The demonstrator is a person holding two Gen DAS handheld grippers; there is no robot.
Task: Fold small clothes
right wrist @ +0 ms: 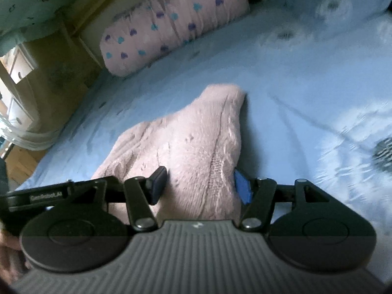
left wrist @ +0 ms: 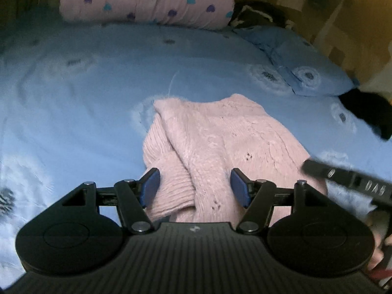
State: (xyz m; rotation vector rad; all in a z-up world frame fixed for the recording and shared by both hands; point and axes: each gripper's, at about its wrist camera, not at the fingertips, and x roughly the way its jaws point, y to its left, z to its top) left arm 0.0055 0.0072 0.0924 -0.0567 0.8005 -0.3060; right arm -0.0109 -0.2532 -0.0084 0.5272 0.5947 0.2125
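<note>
A pink knitted sweater [left wrist: 220, 137] lies partly folded on the blue bed sheet [left wrist: 85, 93], a ribbed sleeve cuff [left wrist: 171, 193] lying over its near left side. My left gripper [left wrist: 194, 186] is open, its blue pads on either side of the cuff and sweater body, not closed on them. The right gripper's black body [left wrist: 348, 178] shows at the sweater's right edge. In the right wrist view the sweater [right wrist: 186, 142] runs between the fingers of my right gripper [right wrist: 201, 186], which is open; the knit bulges over the right blue pad [right wrist: 242, 188].
A pink pillow with blue and purple hearts [left wrist: 147, 0] lies at the bed's far side, also in the right wrist view [right wrist: 171, 27]. A blue pillow [left wrist: 306, 63] and a black item [left wrist: 367, 112] lie at the right. Wooden furniture [right wrist: 22, 73] stands beyond the bed.
</note>
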